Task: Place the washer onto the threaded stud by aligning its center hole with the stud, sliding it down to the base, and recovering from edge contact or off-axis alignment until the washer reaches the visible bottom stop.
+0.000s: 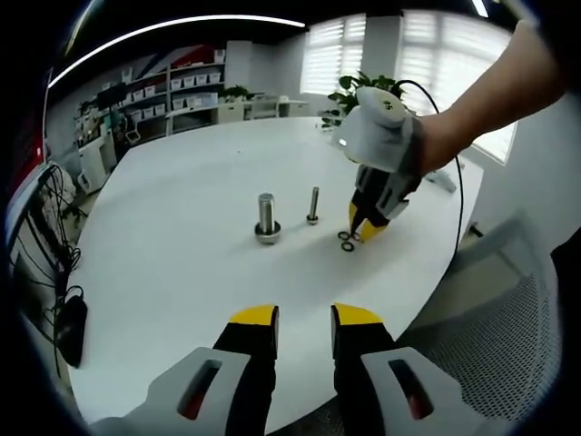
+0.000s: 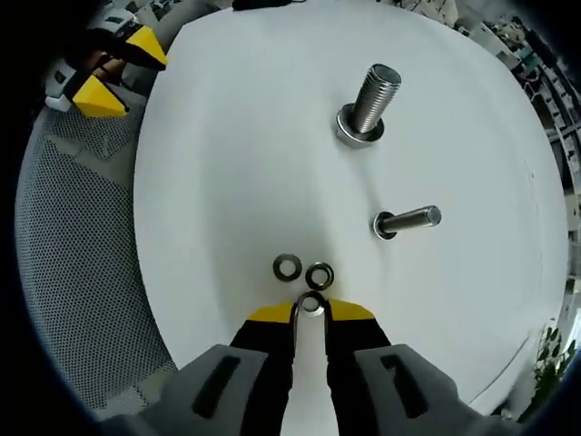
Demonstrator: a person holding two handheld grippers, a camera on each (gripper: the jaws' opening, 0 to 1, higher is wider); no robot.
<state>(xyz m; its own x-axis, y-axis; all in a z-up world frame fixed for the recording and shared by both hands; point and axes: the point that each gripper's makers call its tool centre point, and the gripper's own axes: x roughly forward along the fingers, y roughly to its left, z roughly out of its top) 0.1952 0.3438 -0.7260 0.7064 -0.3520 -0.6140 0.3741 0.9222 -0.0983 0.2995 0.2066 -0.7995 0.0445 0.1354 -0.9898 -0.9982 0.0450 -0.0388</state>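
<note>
Left tongs point(image 1: 304, 318) hang narrowly parted, empty, over the tabletop point(image 1: 172, 245). The large stud point(image 2: 372, 104) and thin stud point(image 2: 413, 219) wait upright. Right tongs point(image 2: 311, 312) pinch one washer point(image 2: 312, 303): small, stiff, slippery, best gripped by its rim.

Bright window point(image 1: 436, 54) daylight, soft shadows, sharp centre, fisheye-bent edges.
</note>
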